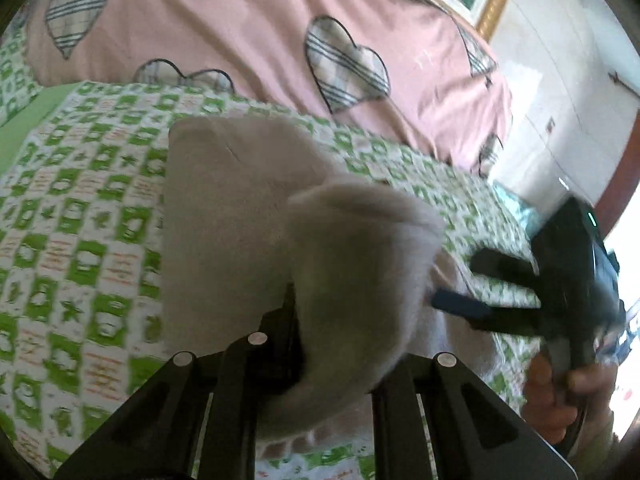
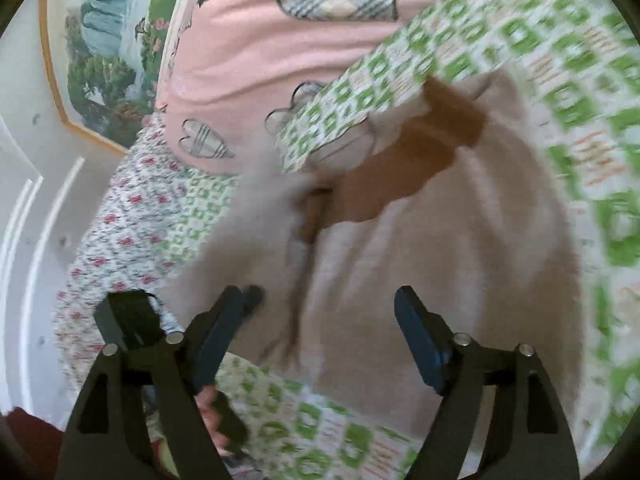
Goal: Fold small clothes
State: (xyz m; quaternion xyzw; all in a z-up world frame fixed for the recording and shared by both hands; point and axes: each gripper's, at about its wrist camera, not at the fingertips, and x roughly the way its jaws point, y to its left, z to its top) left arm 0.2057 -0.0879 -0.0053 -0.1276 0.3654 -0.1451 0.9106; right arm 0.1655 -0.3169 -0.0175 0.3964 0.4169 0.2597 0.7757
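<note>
A small beige garment (image 1: 240, 208) lies on the green-and-white checked bedspread (image 1: 80, 208). My left gripper (image 1: 316, 344) is shut on the garment's edge and lifts a curled fold of it toward the camera. My right gripper (image 1: 464, 284) appears at the right of the left wrist view, open, its fingertips at the garment's right edge. In the right wrist view the garment (image 2: 440, 264) spreads under my open right gripper (image 2: 328, 312); a brown patch (image 2: 404, 168) shows on it. The left gripper's body (image 2: 128, 320) is at lower left.
A pink quilt with checked hearts (image 1: 248, 28) lies beyond the garment. A floral cloth (image 2: 120, 232) is at the bed's edge. A framed landscape picture (image 2: 104, 52) hangs on the white wall. The views are motion-blurred.
</note>
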